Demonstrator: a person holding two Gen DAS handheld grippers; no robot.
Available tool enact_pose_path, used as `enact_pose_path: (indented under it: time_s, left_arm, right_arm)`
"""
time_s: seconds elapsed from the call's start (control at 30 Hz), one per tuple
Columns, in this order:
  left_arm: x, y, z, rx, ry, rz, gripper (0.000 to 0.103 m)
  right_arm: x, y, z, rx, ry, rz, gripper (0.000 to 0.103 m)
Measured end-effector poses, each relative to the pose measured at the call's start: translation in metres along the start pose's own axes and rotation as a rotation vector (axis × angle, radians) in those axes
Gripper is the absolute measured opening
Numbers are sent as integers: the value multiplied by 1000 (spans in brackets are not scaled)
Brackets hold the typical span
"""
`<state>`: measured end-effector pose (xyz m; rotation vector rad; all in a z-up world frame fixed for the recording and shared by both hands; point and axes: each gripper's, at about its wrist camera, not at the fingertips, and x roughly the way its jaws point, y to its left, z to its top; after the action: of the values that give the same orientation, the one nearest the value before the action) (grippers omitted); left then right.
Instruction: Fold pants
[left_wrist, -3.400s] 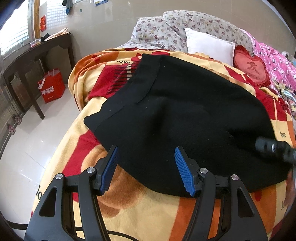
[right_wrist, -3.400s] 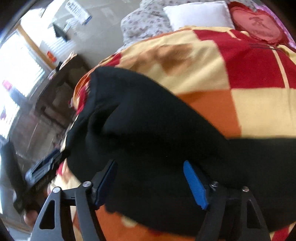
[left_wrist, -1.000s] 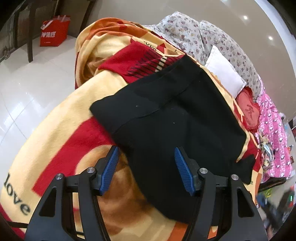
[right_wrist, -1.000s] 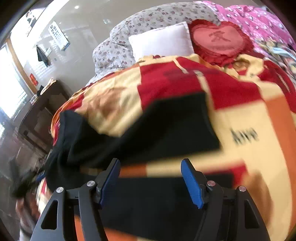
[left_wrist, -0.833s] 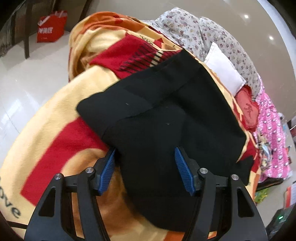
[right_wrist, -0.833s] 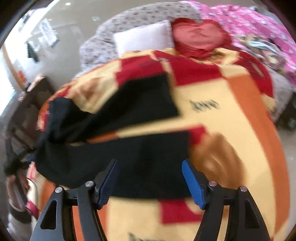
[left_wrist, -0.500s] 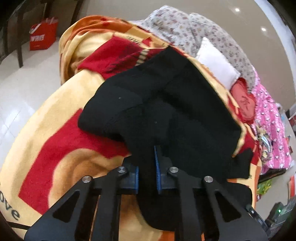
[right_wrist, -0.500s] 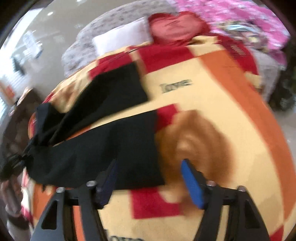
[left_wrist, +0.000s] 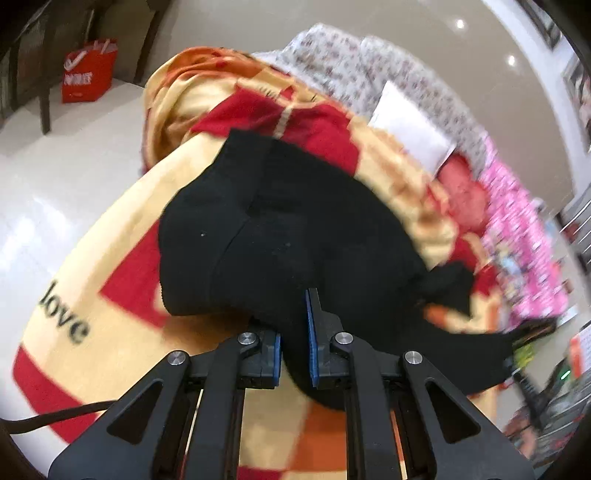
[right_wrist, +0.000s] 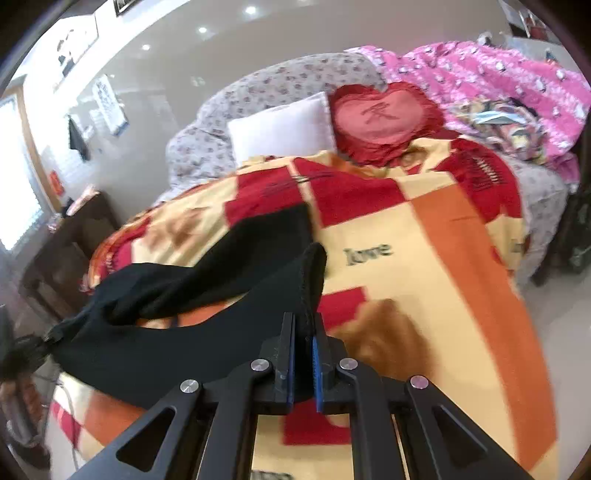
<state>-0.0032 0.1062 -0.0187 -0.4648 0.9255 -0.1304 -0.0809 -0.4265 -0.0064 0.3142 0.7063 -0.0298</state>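
Note:
Black pants (left_wrist: 295, 236) lie bunched on a red, yellow and orange blanket (left_wrist: 110, 266) on the bed. My left gripper (left_wrist: 295, 343) is shut on the waist end of the pants, which is lifted and rumpled. In the right wrist view the pants (right_wrist: 184, 325) stretch leftward across the blanket (right_wrist: 443, 266). My right gripper (right_wrist: 303, 350) is shut on the hem of one leg and holds it raised; the other leg (right_wrist: 258, 236) lies flat behind it.
A white pillow (right_wrist: 284, 127), a red heart cushion (right_wrist: 384, 118) and a pink quilt (right_wrist: 498, 81) lie at the bed's head. A dark wooden table (right_wrist: 66, 251) stands on the left. A red bag (left_wrist: 86, 75) sits on the tiled floor.
Both grippers have gone from open to shut on the pants. The left has lifted the waist end. The right has moved to a leg hem, closed on it and raised it.

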Motion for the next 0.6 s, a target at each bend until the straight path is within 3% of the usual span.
enact_pose_path:
  time_s: [0.13, 0.27, 0.33, 0.4, 0.43, 0.53, 0.6]
  left_arm:
    - [11, 6, -13, 31, 42, 63, 14]
    - [-11, 12, -15, 75, 4, 106, 17]
    - [-19, 16, -13, 92, -1, 138, 17]
    - [-30, 16, -12, 115, -41, 176, 17]
    - [-35, 13, -11, 128, -63, 180, 17]
    - [-41, 7, -7, 132, -78, 148, 17]
    - [-38, 4, -5, 123, -79, 117, 29]
  right_arm:
    - [29, -8, -10, 20, 101, -53, 7]
    - [38, -11, -15, -51, 138, -355, 11]
    - [23, -10, -10, -17, 94, -287, 15]
    - [11, 7, -4, -19, 69, -154, 24]
    - [9, 22, -3, -46, 71, -88, 29]
    - [18, 66, -5, -115, 108, 85, 30]
    - [32, 107, -13, -173, 155, 218, 30]
